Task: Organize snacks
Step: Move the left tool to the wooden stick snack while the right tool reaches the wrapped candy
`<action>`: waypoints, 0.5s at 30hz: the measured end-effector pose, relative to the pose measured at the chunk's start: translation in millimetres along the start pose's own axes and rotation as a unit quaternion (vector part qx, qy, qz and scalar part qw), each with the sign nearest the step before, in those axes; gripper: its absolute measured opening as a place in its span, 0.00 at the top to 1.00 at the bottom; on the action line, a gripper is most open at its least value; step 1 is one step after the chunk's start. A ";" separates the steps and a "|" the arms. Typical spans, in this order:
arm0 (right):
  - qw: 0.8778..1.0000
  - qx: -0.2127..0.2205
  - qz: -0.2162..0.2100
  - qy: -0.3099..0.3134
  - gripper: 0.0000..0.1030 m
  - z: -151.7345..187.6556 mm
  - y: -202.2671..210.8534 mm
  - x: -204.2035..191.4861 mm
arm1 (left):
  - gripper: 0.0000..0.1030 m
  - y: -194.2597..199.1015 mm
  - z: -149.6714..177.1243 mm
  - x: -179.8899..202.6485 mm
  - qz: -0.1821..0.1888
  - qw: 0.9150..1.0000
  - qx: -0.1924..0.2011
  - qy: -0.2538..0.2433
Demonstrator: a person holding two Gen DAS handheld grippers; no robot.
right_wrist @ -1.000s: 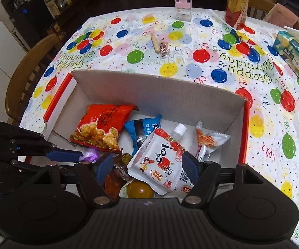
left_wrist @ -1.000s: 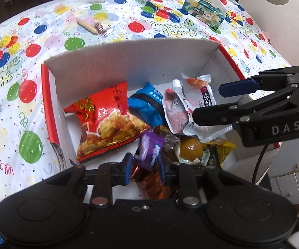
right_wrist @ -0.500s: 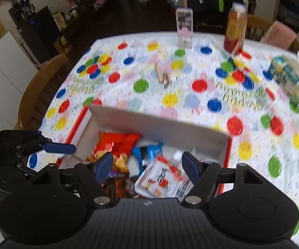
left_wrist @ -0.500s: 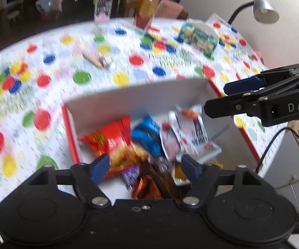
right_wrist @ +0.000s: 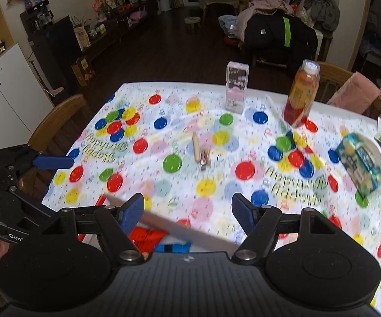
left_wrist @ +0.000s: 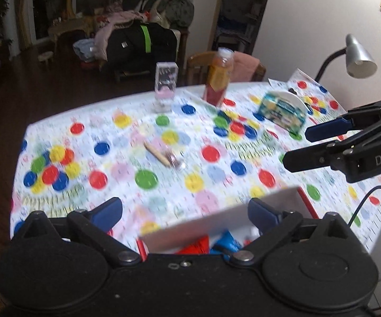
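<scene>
- The left gripper [left_wrist: 185, 212] has its jaws spread wide with nothing between them, held above the near wall of the cardboard box [left_wrist: 216, 224].
- The right gripper [right_wrist: 187, 208] likewise has its jaws spread and empty, above the same box [right_wrist: 190, 231].
- The box sits at the near edge of the bench [left_wrist: 127, 121], which wears a balloon-print cloth. Only its far wall and a strip of the inside show.
- Inside the box, a red snack bag [right_wrist: 146, 235] lies just beside a blue snack packet [right_wrist: 173, 247]; both are half hidden by the gripper bodies.
- Beyond the box, toward the middle of the bench, a wrapped stick snack [right_wrist: 196, 148] lies flat, with a small wrapped candy [right_wrist: 205, 157] touching or just beside it.
- Farther beyond the box stand a clear pink carton [right_wrist: 236, 91] and an orange drink bottle [right_wrist: 301, 93], both upright and well apart.
- Right of the box, a green-and-blue snack pack [right_wrist: 362, 166] rests in a white holder.
- Both views are motion-blurred, so print on the packets is unreadable.
</scene>
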State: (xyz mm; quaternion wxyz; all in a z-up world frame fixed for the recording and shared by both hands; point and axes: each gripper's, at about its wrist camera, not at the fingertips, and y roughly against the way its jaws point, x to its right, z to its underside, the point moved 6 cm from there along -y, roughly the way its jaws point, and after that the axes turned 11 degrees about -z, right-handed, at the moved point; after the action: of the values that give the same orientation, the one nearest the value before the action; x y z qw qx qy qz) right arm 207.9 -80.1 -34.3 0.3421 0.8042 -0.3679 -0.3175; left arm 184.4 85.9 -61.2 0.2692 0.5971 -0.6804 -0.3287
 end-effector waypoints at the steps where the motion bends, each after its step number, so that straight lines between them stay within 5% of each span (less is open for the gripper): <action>1: 1.000 0.000 0.000 0.001 0.29 -4.5 -3.1 3.6 | 0.01 -2.9 -5.1 -1.2 -0.005 1.000 0.002 -0.001; 15: 0.998 -0.050 -0.014 0.036 0.29 -44.5 -80.6 53.9 | 0.01 -90.7 -62.4 -26.1 -0.058 0.996 -0.042 0.054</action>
State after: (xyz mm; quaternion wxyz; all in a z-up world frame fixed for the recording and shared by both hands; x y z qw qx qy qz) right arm 300.5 -69.7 -86.2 0.3902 0.8022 -0.3275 -0.3113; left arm 293.1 97.4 -90.4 0.3107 0.6409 -0.6146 -0.3391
